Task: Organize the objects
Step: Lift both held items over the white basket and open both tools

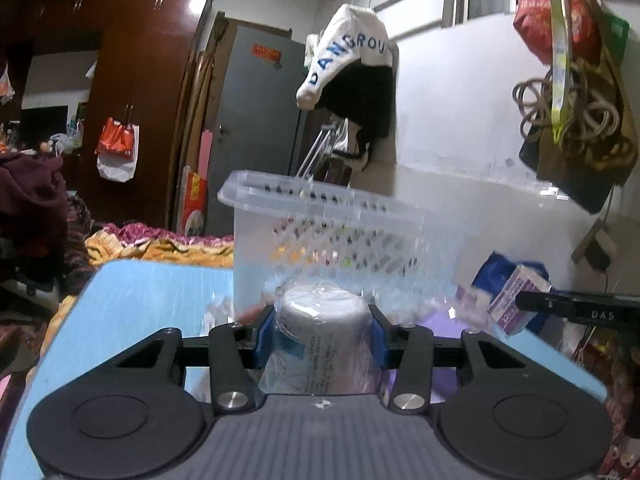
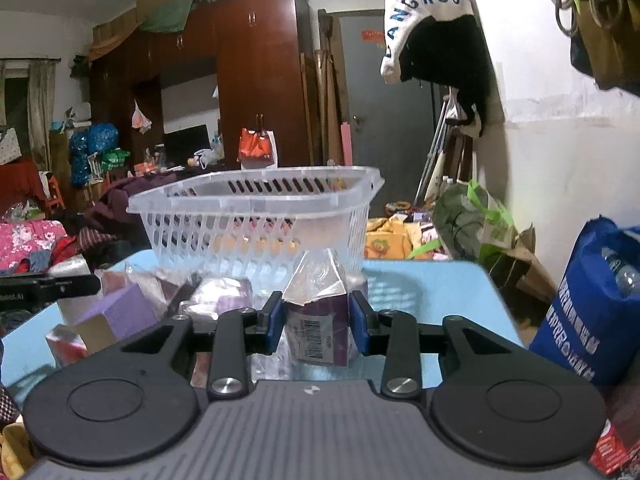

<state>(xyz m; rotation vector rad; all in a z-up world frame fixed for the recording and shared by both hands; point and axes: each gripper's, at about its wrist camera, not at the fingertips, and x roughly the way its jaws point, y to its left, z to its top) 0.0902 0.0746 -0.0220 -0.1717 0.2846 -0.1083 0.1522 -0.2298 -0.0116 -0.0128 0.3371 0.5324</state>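
Cluttered bedroom surroundings are framing a light blue counter [image 2: 440, 284], where a clear slotted plastic basket [image 2: 256, 216] is standing just beyond both sets of jaws. Left gripper [image 1: 322, 336] is clamping a white plastic-wrapped jar [image 1: 320, 332] between its blue pads, jaws closed partway around it. Right gripper [image 2: 316, 326] is pinching a purple box in clear wrap [image 2: 320, 328], barcode facing the camera. Left of the right jaws, purple boxes [image 2: 124, 312] are lying in a loose pile on the counter.
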